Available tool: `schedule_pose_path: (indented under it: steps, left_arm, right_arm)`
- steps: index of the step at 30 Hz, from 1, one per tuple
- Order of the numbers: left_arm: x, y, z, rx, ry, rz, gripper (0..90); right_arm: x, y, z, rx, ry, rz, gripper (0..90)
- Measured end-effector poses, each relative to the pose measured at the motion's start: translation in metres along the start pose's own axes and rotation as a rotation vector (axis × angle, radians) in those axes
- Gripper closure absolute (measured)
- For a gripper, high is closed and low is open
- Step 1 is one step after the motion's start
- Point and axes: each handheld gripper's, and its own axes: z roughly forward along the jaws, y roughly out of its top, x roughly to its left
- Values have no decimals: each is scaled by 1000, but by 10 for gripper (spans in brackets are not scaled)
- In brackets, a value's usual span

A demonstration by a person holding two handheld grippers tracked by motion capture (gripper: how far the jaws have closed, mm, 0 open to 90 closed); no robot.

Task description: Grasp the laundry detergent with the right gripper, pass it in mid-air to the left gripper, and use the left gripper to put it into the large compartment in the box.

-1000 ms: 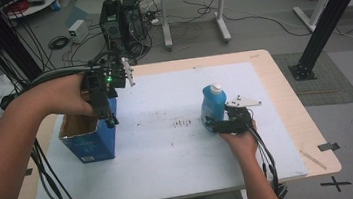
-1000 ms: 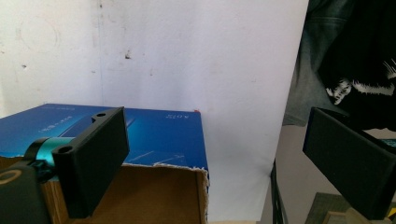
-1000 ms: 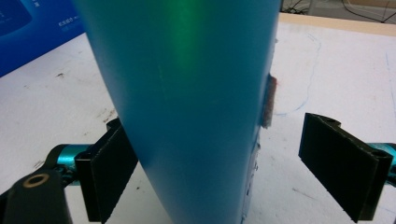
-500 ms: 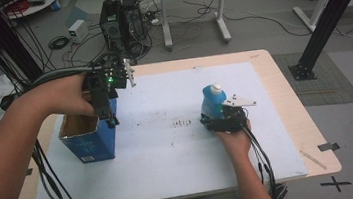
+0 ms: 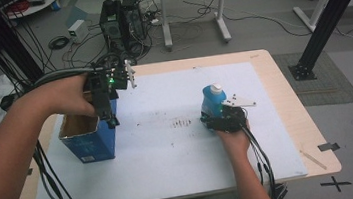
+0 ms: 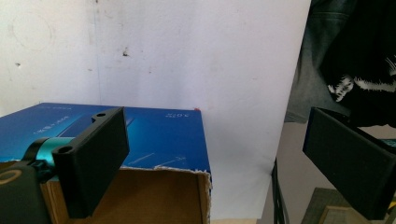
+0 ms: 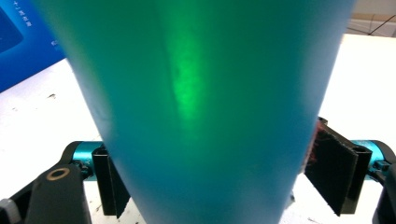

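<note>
Blue bottle (image 5: pixel 212 100), standing right of centre on the white sheet (image 5: pixel 170 150): right gripper (image 5: pixel 223 119) has just been closing its jaws onto its sides, readying a lift, while left gripper (image 5: pixel 108 94), jaws wide and empty, is hovering over the open blue box (image 5: pixel 88 139) at left.

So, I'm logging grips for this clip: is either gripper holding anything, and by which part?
The right gripper has just been closing on the blue bottle's lower body, pads at both sides. The left gripper holds nothing, open at the blue box.
</note>
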Motion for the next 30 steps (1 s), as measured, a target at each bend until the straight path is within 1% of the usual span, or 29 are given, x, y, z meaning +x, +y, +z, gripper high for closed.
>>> schedule_pose_path:
  steps: [2, 3, 4, 5, 6, 7, 8, 9, 10, 11, 12, 13, 15, 16, 17, 18, 19, 20, 23, 24, 26, 27, 28, 29, 30]
  left_arm:
    - [0, 0, 1, -7, -4, -7, 70]
    - [1, 0, 0, -2, 0, 1, 70]
    - [1, 0, 1, -2, -4, 1, 70]
    - [1, 0, 1, 2, -1, -1, 70]
    - [1, 0, 1, 2, -1, -1, 70]
    - [2, 0, 2, -2, -6, -10, 70]
    - [3, 0, 2, 0, -3, -5, 70]
    - [4, 0, 2, 2, -6, -4, 70]
    - [4, 1, 3, 1, -6, -6, 70]
    - [4, 1, 3, 2, -7, -6, 70]
    - [5, 1, 3, 2, -11, -8, 70]
    - [5, 1, 4, 1, -9, -7, 70]
    - [6, 1, 4, 4, -11, -6, 70]
    - [6, 1, 4, 3, -10, -11, 70]
    - [6, 1, 4, 4, -10, -10, 70]
    - [6, 1, 4, 6, -8, -9, 70]
    - [5, 1, 4, 4, 0, -6, 70]
    - [6, 0, 4, 1, -7, -6, 70]
    - [6, 0, 4, 0, -4, -10, 70]
    - [6, -1, 4, -6, -7, -13, 70]
    - [6, -1, 4, -5, -5, -11, 70]
    - [6, -1, 5, -1, -5, -9, 70]
    - [6, -1, 6, -6, -4, -15, 70]
    - [5, 0, 6, -5, -5, -15, 70]
    - [5, 0, 5, -5, -6, -16, 70]
  right_arm:
    - [-1, 0, 0, 6, -3, -5, 192]
    - [-1, -1, 1, 1, -2, 0, 204]
    - [-2, 0, 0, -1, -4, -7, 240]
    - [-2, 0, 1, -18, -5, -9, 241]
    - [-2, 0, 1, -18, -5, -9, 241]
    - [-2, 0, 0, -4, -4, -19, 241]
    - [-2, 0, 1, -10, -13, -14, 247]
    - [-1, -1, 1, 2, -2, 4, 248]
    - [-2, 0, 1, 9, -9, -8, 251]
    - [-1, 0, 1, 5, -14, -13, 256]
    - [-2, -1, 2, -12, -20, -21, 265]
    - [-2, -1, 2, -12, -20, -21, 265]
    - [0, -1, 1, -5, -18, -4, 299]
    - [-1, 0, 1, -3, -15, -2, 300]
    - [0, 0, 1, -22, -20, -1, 302]
    - [0, 0, 1, -10, -23, -5, 315]
    - [-1, 0, 1, -16, -25, -21, 322]
    - [2, -1, 1, -19, -24, -3, 325]
    - [2, -1, 0, -11, -23, 0, 330]
    - [2, -1, 1, -20, -31, -16, 342]
    - [3, -1, 0, -14, -27, -9, 351]
    - [3, -1, 1, -23, -31, -7, 361]
    - [4, -2, 1, -19, -29, -13, 372]
    - [4, -1, 0, -19, -33, -31, 386]
    - [7, -2, 0, -30, -45, -20, 400]
